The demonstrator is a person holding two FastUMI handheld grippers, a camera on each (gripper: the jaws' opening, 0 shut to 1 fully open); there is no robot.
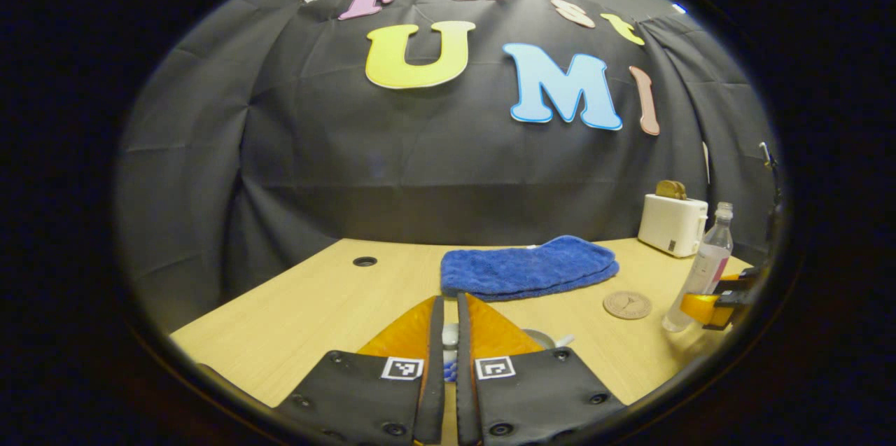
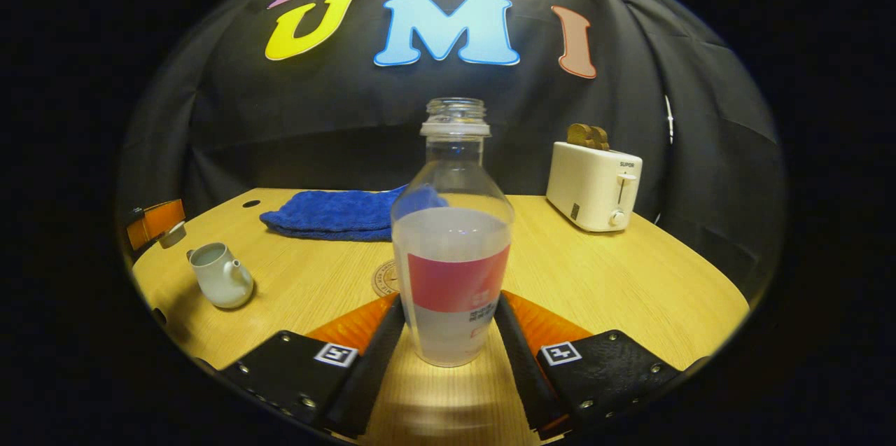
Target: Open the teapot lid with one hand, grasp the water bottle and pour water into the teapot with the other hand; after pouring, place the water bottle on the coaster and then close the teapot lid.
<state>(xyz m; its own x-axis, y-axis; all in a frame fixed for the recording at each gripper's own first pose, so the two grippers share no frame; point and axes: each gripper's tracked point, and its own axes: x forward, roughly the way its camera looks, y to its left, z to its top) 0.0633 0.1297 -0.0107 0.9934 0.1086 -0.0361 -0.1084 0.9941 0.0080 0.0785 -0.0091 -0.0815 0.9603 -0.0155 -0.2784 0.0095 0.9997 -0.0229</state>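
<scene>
In the left gripper view my left gripper (image 1: 449,304) is shut on the small white teapot lid (image 1: 450,336), held above the teapot rim (image 1: 540,338). The right gripper view shows the white teapot (image 2: 218,278) standing open at the table's left, with the lid (image 2: 172,234) lifted beside it in the left gripper (image 2: 155,220). My right gripper (image 2: 451,309) is shut on the clear, capless water bottle (image 2: 453,250), which has a red label and is roughly half full. It stands upright, low over the table. The round coaster (image 2: 384,279) lies just behind it. From the left gripper view, the bottle (image 1: 705,267) leans slightly beside the coaster (image 1: 627,305).
A folded blue towel (image 2: 334,216) lies at the back middle of the wooden table (image 2: 630,278). A white toaster (image 2: 593,187) with toast stands back right. There is a cable hole (image 1: 364,261) near the back left edge.
</scene>
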